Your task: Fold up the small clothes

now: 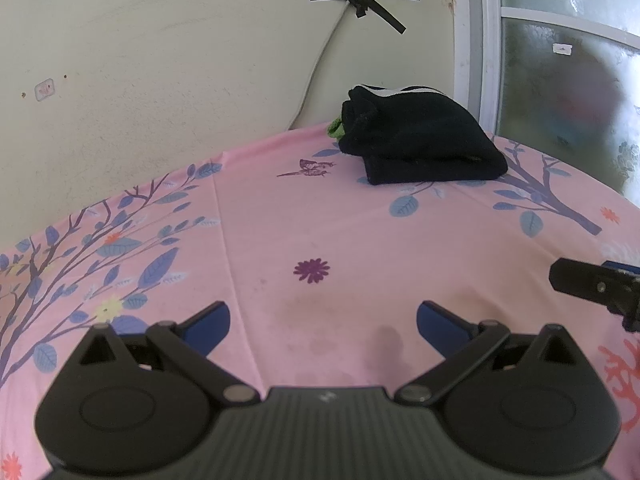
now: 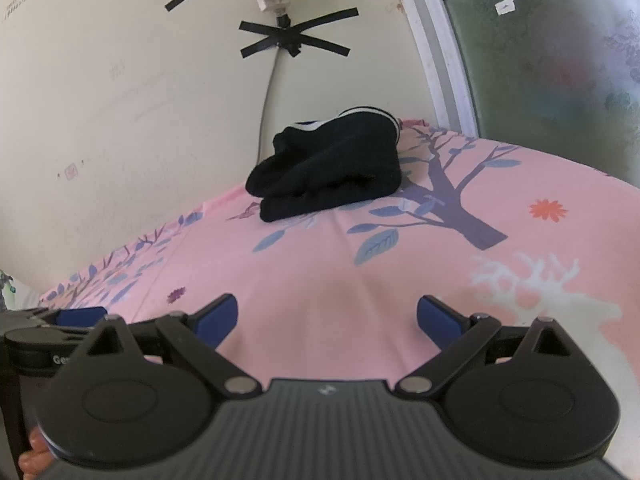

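A folded black garment (image 1: 420, 140) with white trim lies at the far edge of the table, near the wall and just beside the window frame (image 1: 476, 48). A bit of green fabric (image 1: 335, 128) peeks out at its left. The table wears a pink floral cloth (image 1: 320, 220). The left gripper (image 1: 323, 322) hovers over bare cloth, its blue fingers (image 1: 208, 326) spread wide and holding nothing. The right gripper (image 2: 327, 320) is likewise released, fingers (image 2: 218, 320) apart and empty, well apart from the garment. A cable (image 2: 268, 92) taped to the wall runs down behind the table.

tongs (image 1: 323, 326): black ribbed body | blue pads (image 1: 210, 330) | silver pivot screws
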`<state>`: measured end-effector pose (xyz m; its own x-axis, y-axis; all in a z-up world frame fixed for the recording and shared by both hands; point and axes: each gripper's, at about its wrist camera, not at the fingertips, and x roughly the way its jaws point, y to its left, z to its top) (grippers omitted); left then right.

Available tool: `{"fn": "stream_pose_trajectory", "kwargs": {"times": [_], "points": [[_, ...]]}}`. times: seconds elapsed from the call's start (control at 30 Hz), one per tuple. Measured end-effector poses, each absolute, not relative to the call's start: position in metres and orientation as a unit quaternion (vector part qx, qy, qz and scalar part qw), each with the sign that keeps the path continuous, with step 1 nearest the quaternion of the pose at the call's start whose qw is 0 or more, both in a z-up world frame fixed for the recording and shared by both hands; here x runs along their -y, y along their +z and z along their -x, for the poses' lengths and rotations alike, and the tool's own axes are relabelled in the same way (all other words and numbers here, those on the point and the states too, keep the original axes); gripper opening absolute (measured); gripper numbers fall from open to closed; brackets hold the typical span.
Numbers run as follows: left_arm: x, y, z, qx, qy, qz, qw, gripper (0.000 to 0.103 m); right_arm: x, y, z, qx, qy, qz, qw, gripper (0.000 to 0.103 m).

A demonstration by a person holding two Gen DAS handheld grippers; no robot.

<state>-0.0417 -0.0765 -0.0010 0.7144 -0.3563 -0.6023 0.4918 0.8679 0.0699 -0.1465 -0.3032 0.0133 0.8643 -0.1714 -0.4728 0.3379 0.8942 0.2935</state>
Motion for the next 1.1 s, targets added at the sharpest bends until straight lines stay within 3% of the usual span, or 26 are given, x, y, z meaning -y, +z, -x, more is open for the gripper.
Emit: {"fn": "stream_pose_trajectory", "kwargs": {"times": [1.1], "points": [[0.080,-0.002,0.046,-0.306,-0.247,-0.116,0.912,0.103,0.298,0.013,0.144,-0.230,-0.170,-0.175,0.942,0.087]]}}
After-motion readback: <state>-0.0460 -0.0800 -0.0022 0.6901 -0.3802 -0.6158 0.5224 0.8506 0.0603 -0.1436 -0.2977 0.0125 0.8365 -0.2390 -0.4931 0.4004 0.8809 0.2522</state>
